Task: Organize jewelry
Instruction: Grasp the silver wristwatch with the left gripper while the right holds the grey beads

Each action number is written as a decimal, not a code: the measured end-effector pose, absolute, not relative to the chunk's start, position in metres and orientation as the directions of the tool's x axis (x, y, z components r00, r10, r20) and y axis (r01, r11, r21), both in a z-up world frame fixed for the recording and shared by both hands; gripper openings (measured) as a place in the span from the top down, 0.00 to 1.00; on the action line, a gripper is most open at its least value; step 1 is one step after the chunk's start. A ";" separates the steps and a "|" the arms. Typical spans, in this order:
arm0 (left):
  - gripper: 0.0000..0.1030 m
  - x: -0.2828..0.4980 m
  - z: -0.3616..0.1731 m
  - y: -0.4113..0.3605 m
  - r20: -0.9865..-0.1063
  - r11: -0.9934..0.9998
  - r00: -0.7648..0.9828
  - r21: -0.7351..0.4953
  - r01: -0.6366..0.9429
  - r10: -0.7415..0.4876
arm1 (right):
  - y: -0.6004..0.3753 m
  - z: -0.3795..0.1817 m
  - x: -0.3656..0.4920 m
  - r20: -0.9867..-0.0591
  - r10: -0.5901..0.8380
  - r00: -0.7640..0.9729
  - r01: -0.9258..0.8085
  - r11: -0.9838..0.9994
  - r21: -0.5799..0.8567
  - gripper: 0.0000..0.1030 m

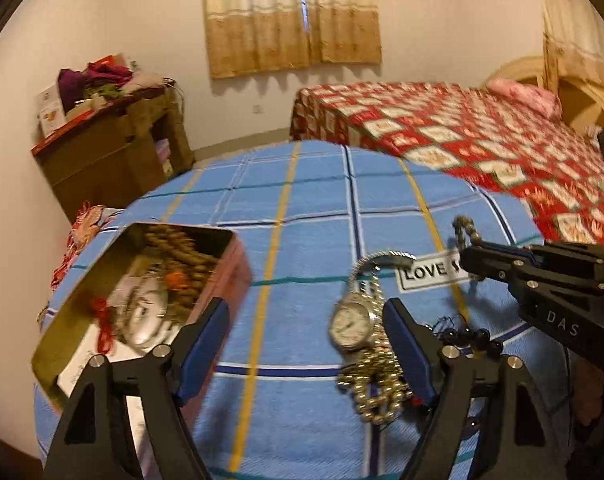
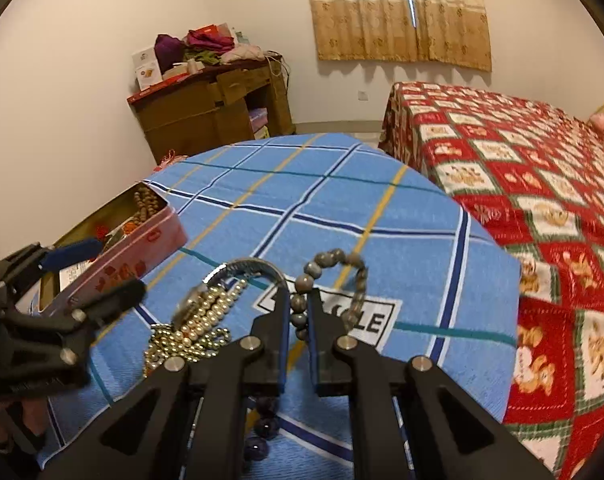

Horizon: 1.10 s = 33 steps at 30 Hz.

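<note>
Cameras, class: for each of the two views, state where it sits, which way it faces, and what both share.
Left wrist: rides the left tool, open, facing the tin and wristwatch; the right tool enters from the right.
Right wrist: rides the right tool, shut on the grey bead bracelet; the left tool shows at left.
Shared: tin, wristwatch, blue checked cloth.

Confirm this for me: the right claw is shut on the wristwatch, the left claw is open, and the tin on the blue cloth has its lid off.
One detail is wrong. The right claw is shut on the grey bead bracelet, not the wristwatch, which lies on the blue cloth; the right wrist view shows this. The left claw is open, and the tin has its lid off.
</note>
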<state>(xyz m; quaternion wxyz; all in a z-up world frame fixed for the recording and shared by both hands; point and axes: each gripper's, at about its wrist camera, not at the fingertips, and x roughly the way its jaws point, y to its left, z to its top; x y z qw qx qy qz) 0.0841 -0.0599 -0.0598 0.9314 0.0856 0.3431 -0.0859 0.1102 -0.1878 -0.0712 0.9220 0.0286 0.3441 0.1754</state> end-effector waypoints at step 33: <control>0.92 0.094 -0.073 -0.073 -0.742 0.943 0.624 -0.034 0.330 -0.245 | -0.188 -0.075 0.110 -0.619 0.351 0.702 -0.305 0.934 0.184 0.90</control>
